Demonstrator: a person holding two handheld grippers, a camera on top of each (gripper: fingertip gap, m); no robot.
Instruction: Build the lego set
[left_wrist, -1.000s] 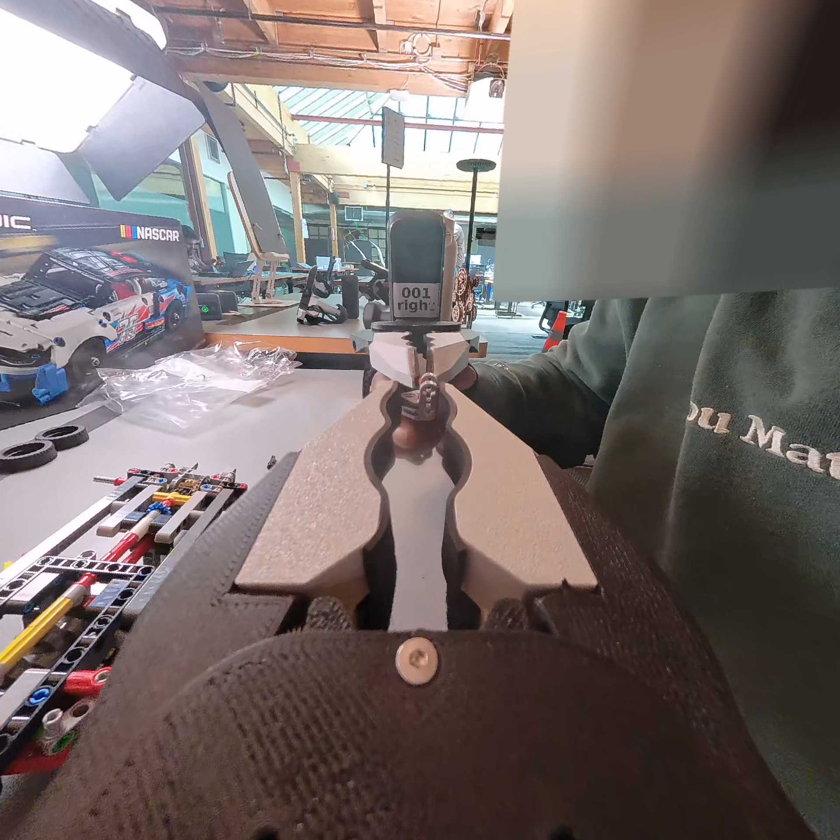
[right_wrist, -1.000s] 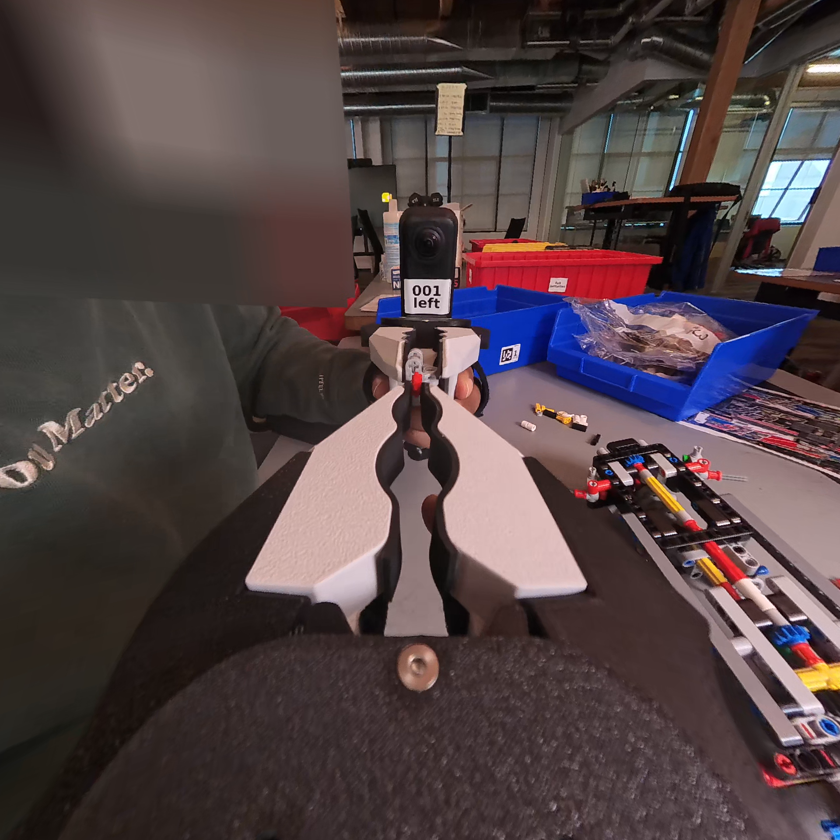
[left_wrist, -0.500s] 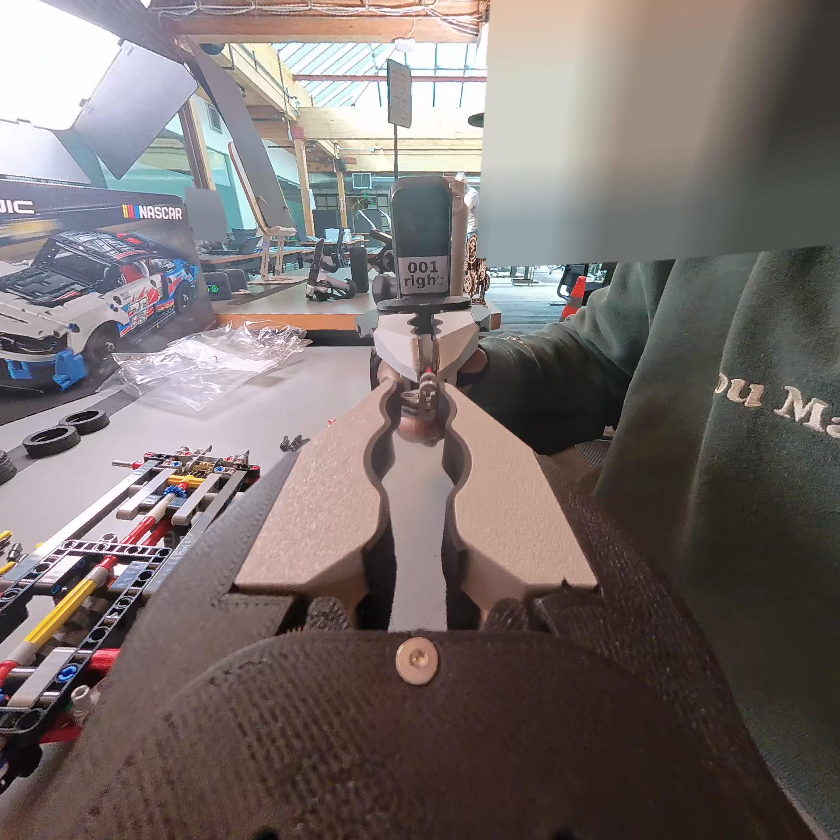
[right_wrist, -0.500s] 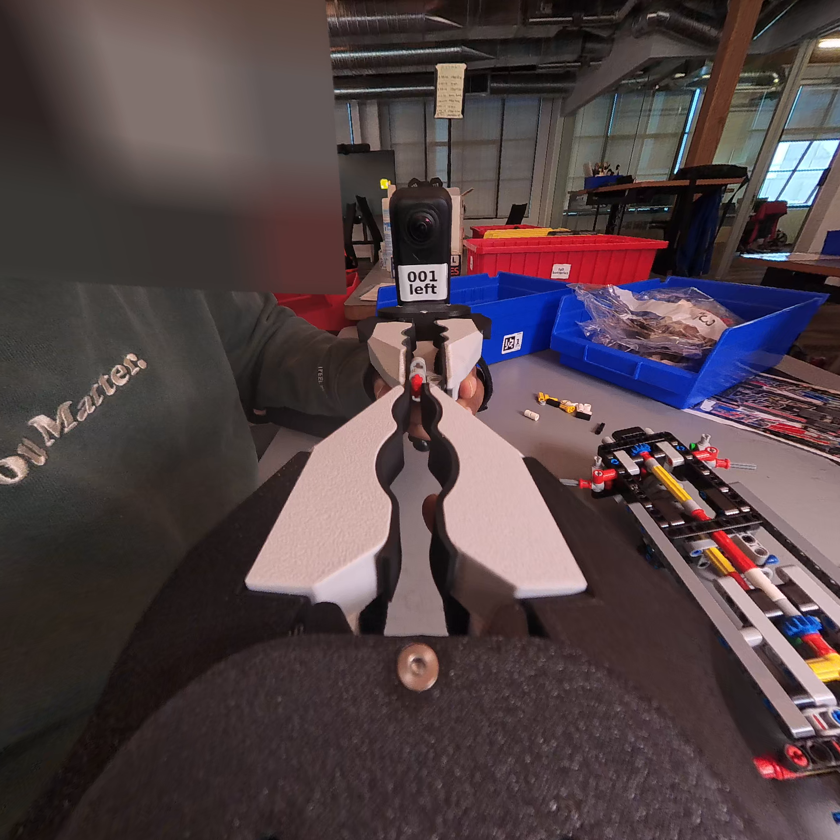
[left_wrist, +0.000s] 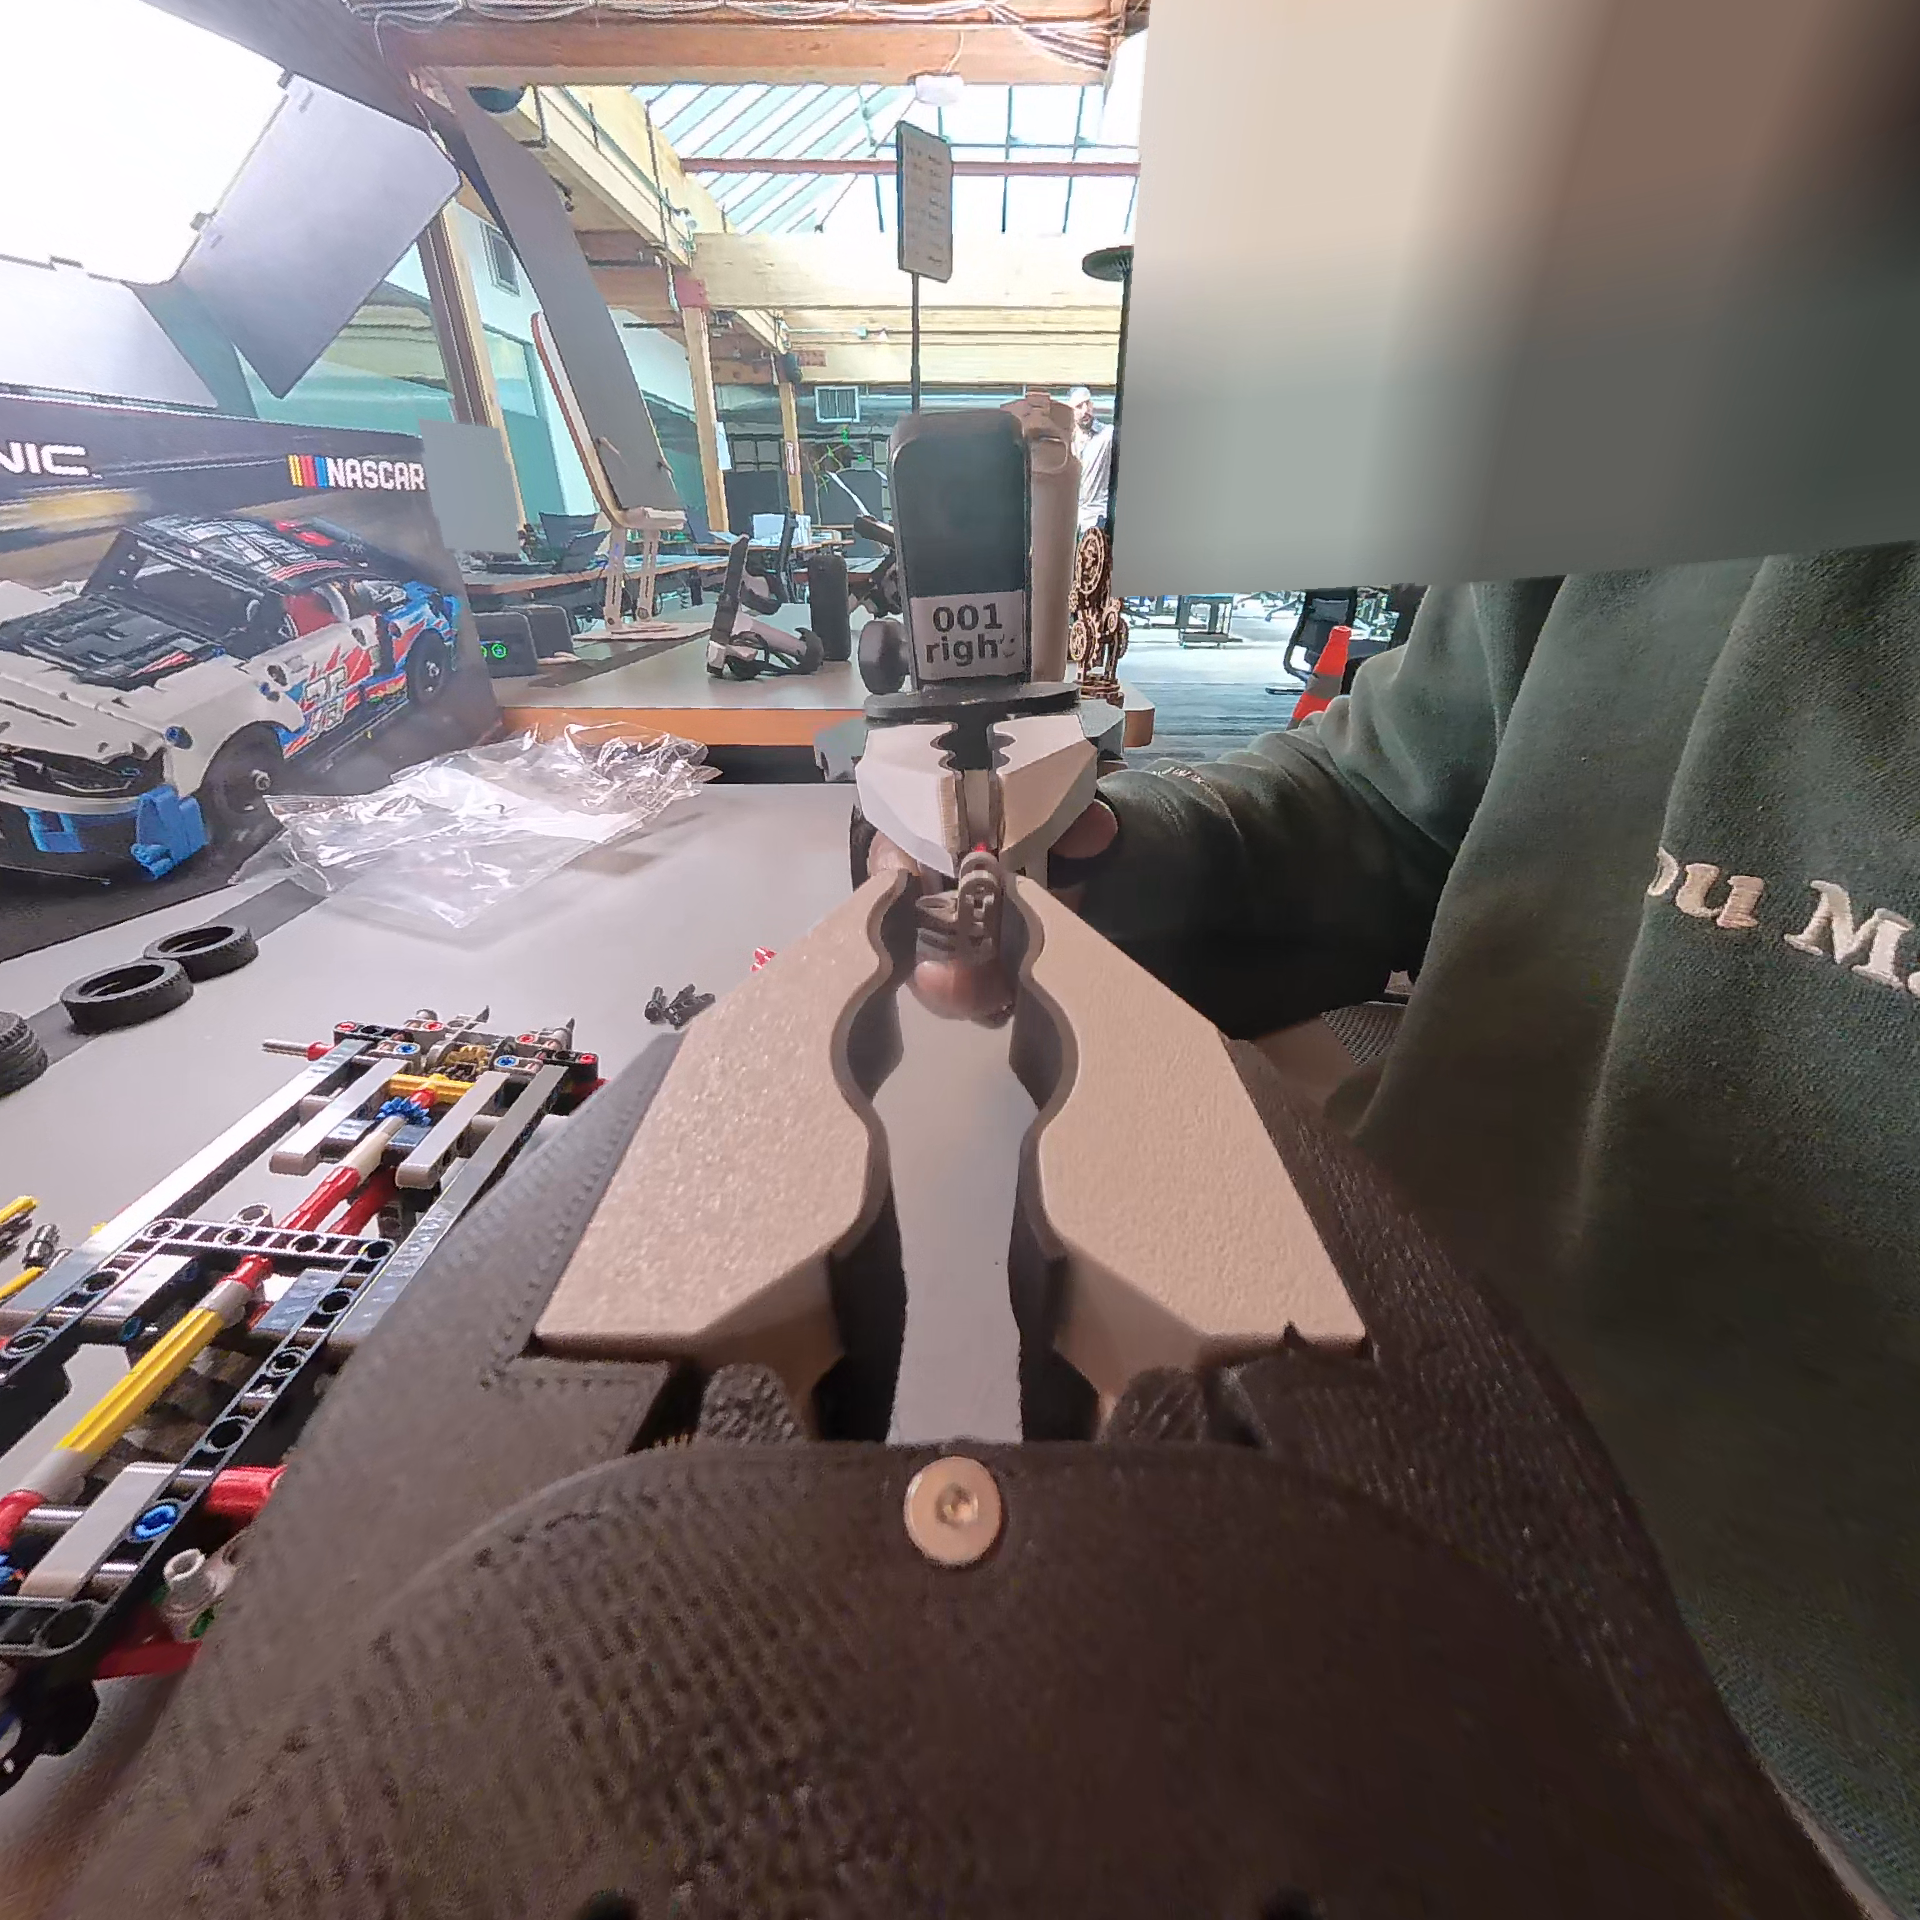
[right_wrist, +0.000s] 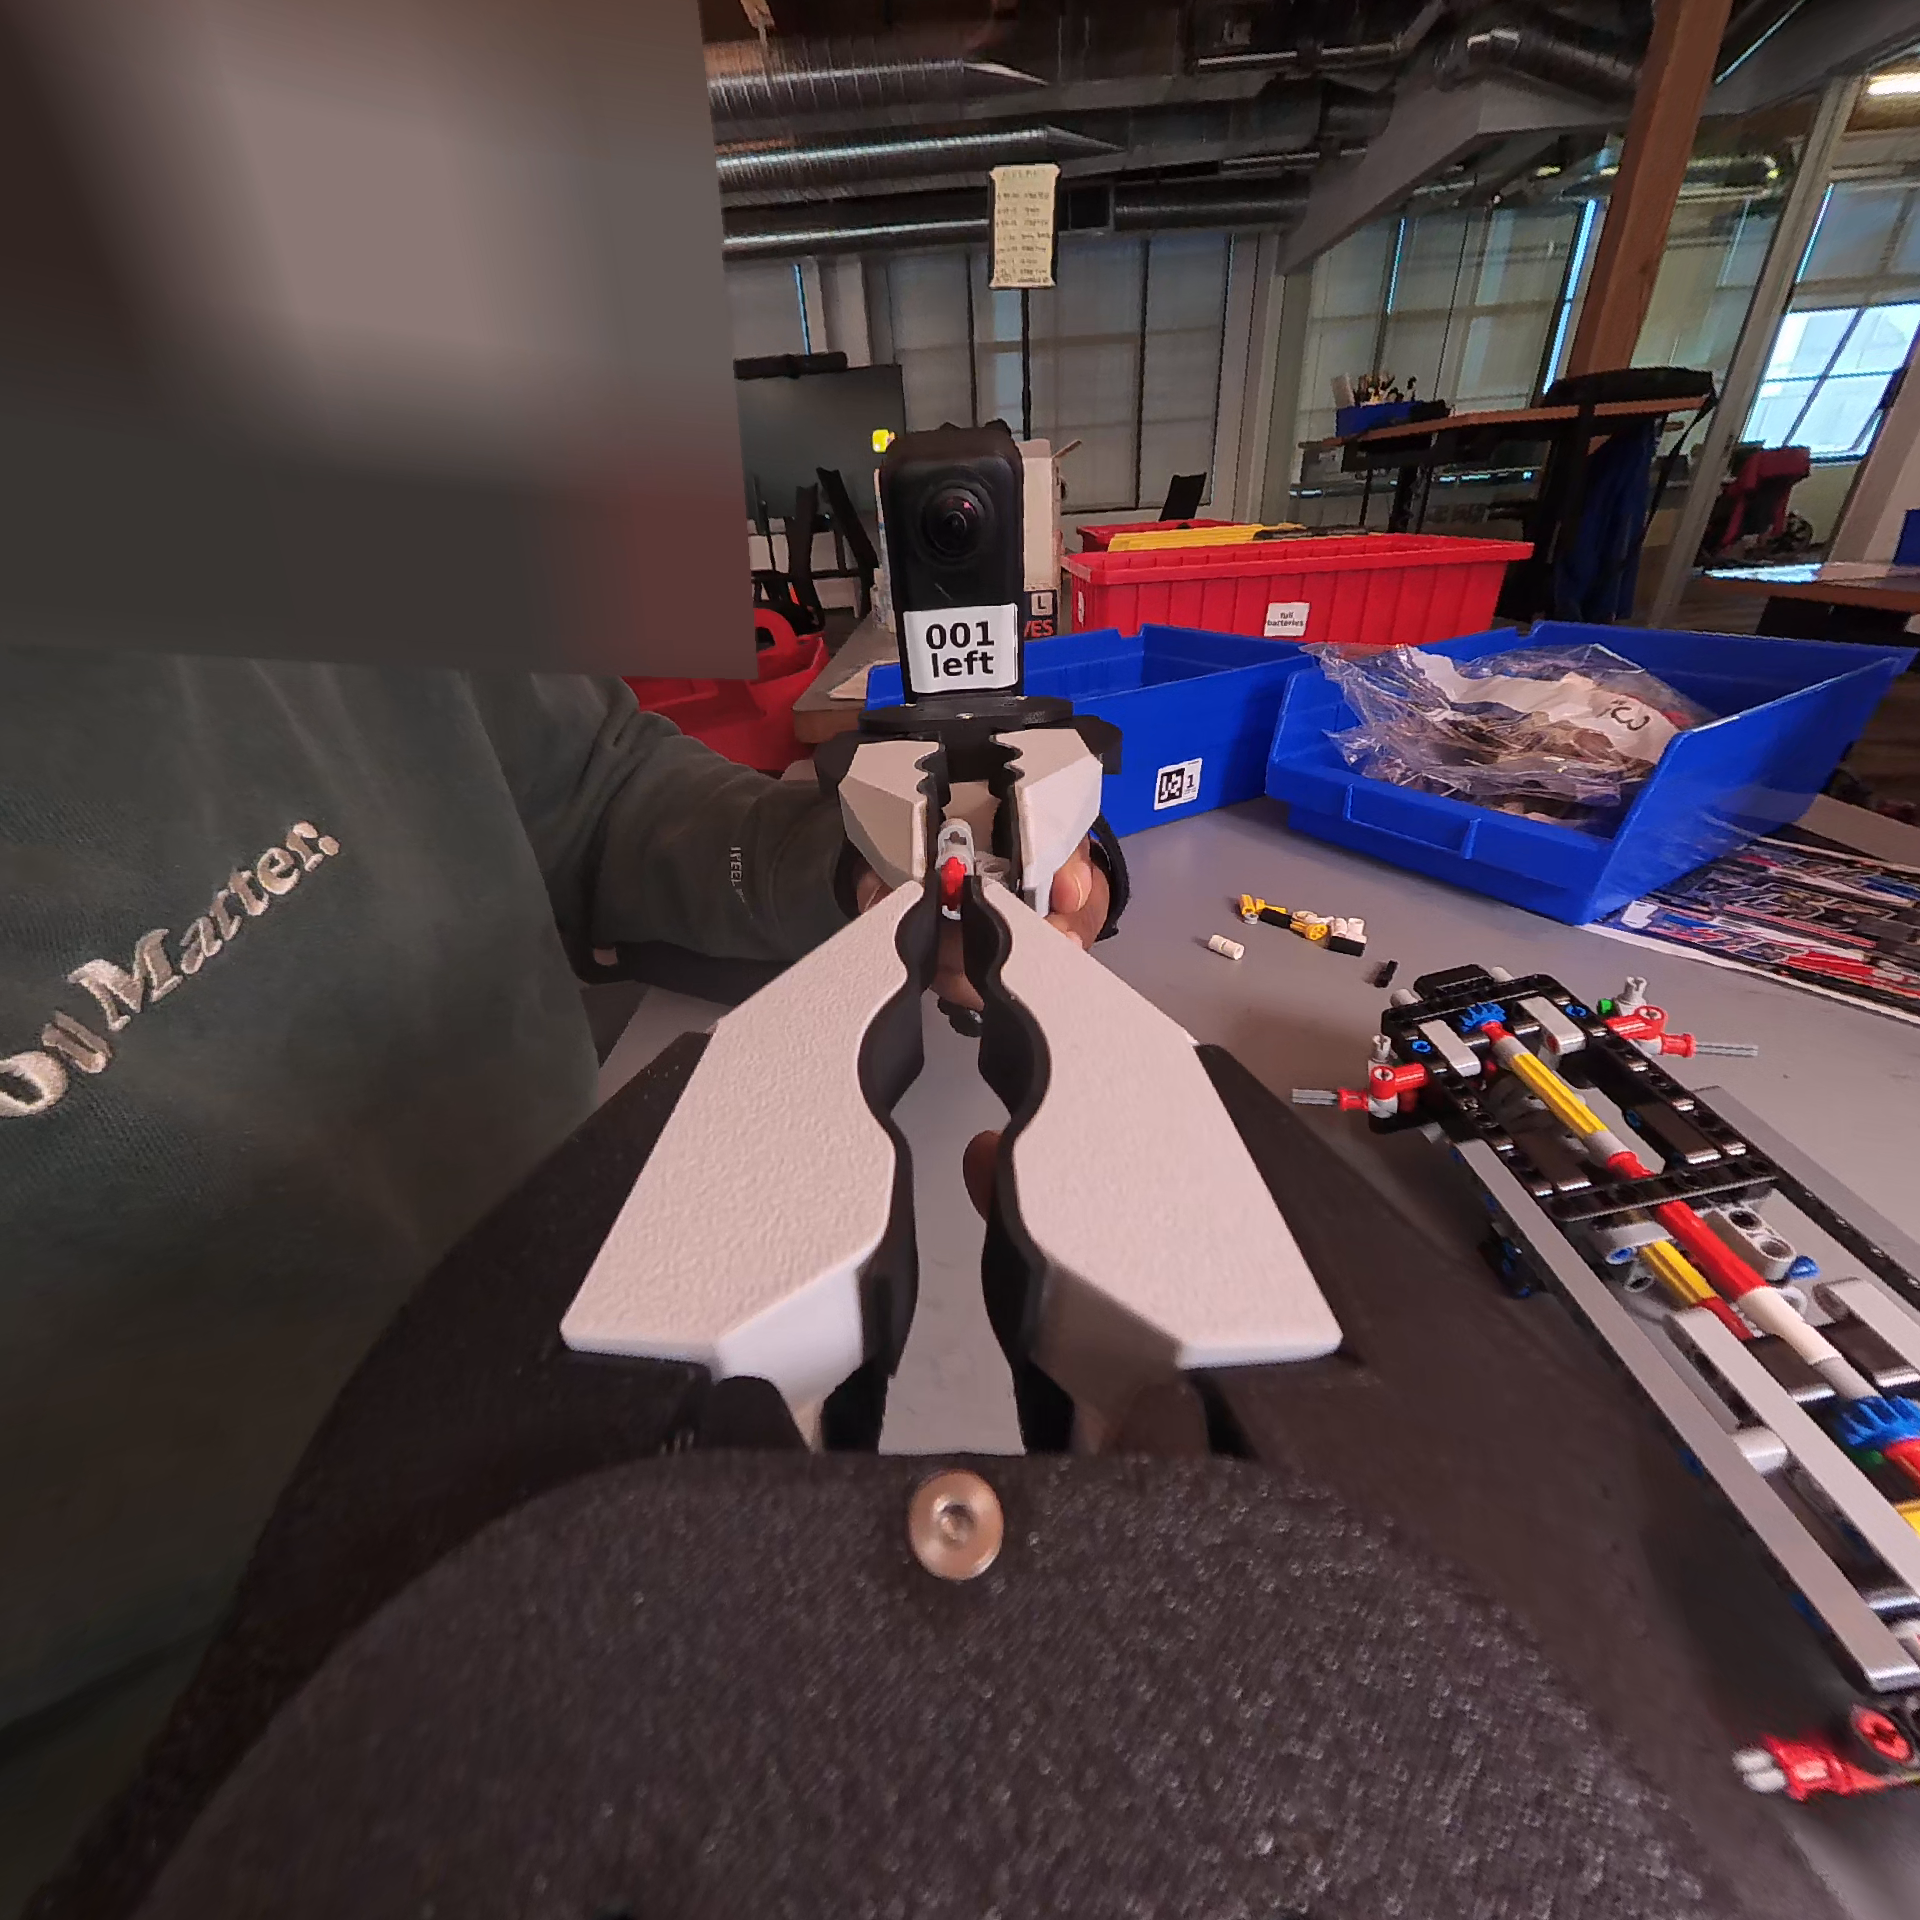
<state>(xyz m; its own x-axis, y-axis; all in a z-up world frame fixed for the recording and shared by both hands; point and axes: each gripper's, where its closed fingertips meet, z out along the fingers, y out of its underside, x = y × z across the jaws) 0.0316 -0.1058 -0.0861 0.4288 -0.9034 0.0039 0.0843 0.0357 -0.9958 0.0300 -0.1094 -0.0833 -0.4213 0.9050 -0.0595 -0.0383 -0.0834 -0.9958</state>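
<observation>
In the middle of both views the two grippers meet tip to tip above the table. The left gripper is closed on a small grey piece; the right gripper is closed on a red pin — the two parts touch. The long lego chassis lies on the grey table, right side of the right wrist view.

The left gripper pinches a small grey lego piece at its tips, meeting the right gripper head-on. On the grey worktop lie a long black-and-grey lego chassis, black rubber tyres and a crumpled clear plastic bag.
</observation>
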